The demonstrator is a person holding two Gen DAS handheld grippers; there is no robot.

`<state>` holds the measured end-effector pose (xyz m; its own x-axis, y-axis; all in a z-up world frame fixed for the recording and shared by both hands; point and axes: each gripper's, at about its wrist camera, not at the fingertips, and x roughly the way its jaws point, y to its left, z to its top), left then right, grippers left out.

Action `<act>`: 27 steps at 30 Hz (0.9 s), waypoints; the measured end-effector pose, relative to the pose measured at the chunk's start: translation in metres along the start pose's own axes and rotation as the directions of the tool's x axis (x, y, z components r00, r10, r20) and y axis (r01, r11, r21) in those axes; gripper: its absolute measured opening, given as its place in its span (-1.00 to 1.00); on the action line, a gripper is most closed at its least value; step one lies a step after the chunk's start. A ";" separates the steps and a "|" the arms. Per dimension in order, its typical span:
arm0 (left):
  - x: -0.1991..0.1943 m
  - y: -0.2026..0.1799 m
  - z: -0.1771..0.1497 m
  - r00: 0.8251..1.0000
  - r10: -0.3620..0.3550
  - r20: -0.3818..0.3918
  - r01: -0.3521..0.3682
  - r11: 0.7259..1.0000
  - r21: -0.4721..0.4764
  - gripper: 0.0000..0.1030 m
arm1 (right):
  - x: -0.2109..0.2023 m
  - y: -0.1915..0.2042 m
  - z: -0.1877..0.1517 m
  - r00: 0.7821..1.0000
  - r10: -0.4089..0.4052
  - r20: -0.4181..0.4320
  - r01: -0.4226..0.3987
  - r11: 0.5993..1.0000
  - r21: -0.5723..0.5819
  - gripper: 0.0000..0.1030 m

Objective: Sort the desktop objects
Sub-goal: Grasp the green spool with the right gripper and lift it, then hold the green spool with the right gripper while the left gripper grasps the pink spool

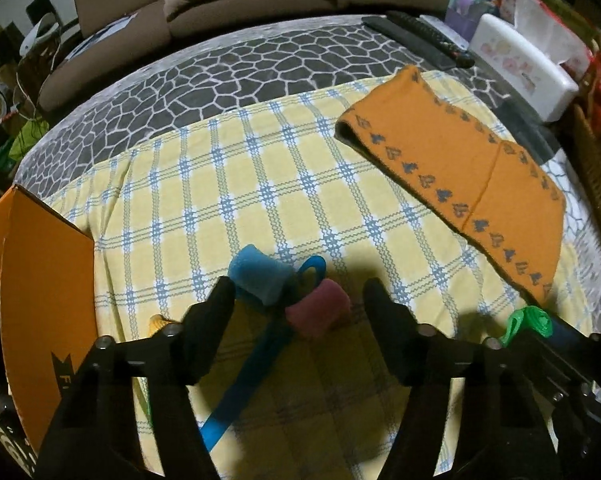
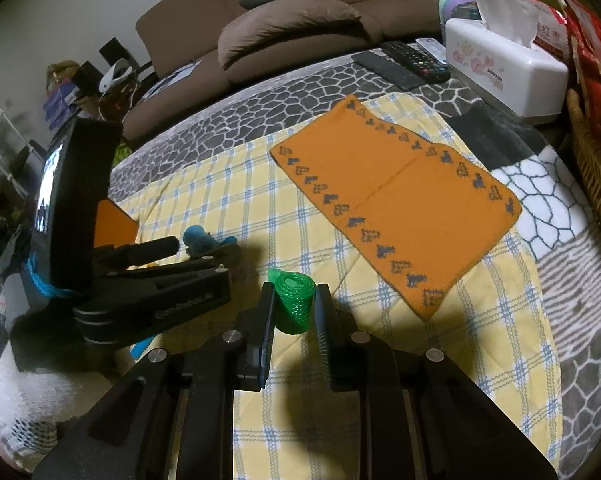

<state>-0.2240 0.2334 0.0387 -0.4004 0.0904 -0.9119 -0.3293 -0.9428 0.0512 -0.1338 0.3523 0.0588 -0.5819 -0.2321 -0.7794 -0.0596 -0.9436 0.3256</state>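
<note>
You have a woven yellow checked cloth (image 1: 260,184) under your work, soft and matt, over a table cover (image 1: 204,76) printed with a grey stone pattern that shines faintly like plastic sheet. The orange mat (image 2: 400,204) looks knitted, matt, with a fine stitched border. Your right gripper (image 2: 294,312) pinches a green roll (image 2: 294,304) of netted, slightly glossy plastic between ribbed pads. Your left gripper (image 1: 298,296) is matt black plastic with bright metal screw heads. The blue roll (image 1: 256,276) and the pink roll (image 1: 318,308) look fuzzy, like cloth or foam. The orange box (image 1: 40,280) is smooth card, and the tissue box (image 2: 504,64) is glossy white plastic
</note>
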 end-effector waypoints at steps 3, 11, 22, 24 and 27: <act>0.002 0.000 -0.001 1.000 0.001 0.001 -0.001 1.000 -0.004 -0.10 | 0.000 0.000 0.000 1.000 0.001 0.000 -0.001 1.000 -0.002 -0.64; -0.006 -0.003 -0.002 0.999 -0.024 0.022 0.024 0.999 0.031 -0.68 | 0.000 0.001 0.000 1.000 0.001 -0.001 -0.001 1.000 -0.006 -0.64; -0.024 -0.001 -0.007 0.996 -0.086 0.028 0.084 0.994 0.062 -1.00 | -0.004 0.010 0.001 1.000 0.012 0.006 -0.012 1.000 -0.014 -0.64; -0.030 0.004 -0.007 0.996 -0.086 0.034 0.083 0.995 0.061 -1.00 | -0.006 0.012 0.001 1.000 0.016 0.009 -0.016 1.000 -0.014 -0.64; -0.042 0.011 -0.007 0.995 -0.091 0.048 0.088 0.995 0.055 -1.00 | -0.009 0.015 0.002 1.000 0.023 0.013 -0.023 1.000 -0.014 -0.64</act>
<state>-0.2051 0.2171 0.0748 -0.4097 0.1909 -0.8920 -0.4096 -0.9122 -0.0071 -0.1313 0.3406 0.0716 -0.5935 -0.2511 -0.7647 -0.0347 -0.9412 0.3360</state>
